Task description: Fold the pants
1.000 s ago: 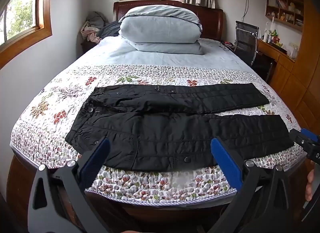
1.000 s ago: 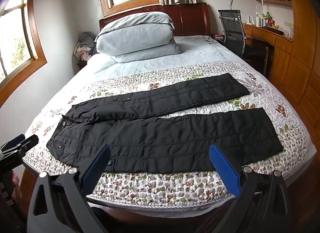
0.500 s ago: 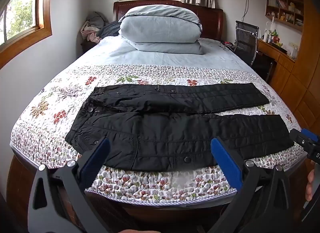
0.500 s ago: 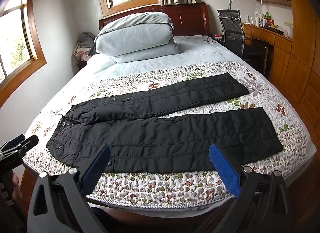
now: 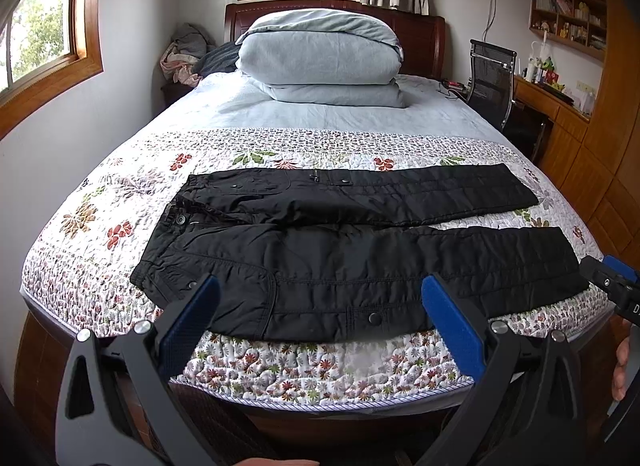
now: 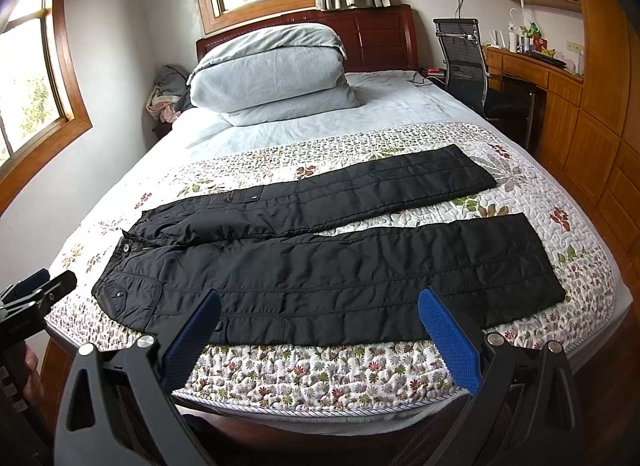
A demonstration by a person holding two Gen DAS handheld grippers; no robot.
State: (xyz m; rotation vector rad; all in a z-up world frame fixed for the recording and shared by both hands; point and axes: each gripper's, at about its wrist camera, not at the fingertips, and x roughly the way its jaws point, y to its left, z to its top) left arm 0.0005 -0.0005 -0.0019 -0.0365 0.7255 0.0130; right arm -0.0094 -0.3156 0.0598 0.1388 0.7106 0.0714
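Note:
Black padded pants point(image 5: 352, 246) lie flat on the bed's floral quilt point(image 5: 100, 225), waist at the left, both legs spread apart toward the right. They also show in the right wrist view point(image 6: 340, 258). My left gripper point(image 5: 318, 314) is open and empty, held over the bed's near edge before the near leg. My right gripper point(image 6: 318, 316) is open and empty, also at the near edge. The right gripper's tip shows at the far right of the left wrist view point(image 5: 614, 286). The left gripper's tip shows at the far left of the right wrist view point(image 6: 36, 298).
Folded grey bedding point(image 5: 320, 53) is stacked at the headboard. A black chair point(image 5: 492, 81) and wooden desk point(image 5: 556, 105) stand to the right of the bed. Clothes point(image 5: 184, 57) are piled in the far left corner. The wooden bed frame point(image 5: 280, 426) lies below the grippers.

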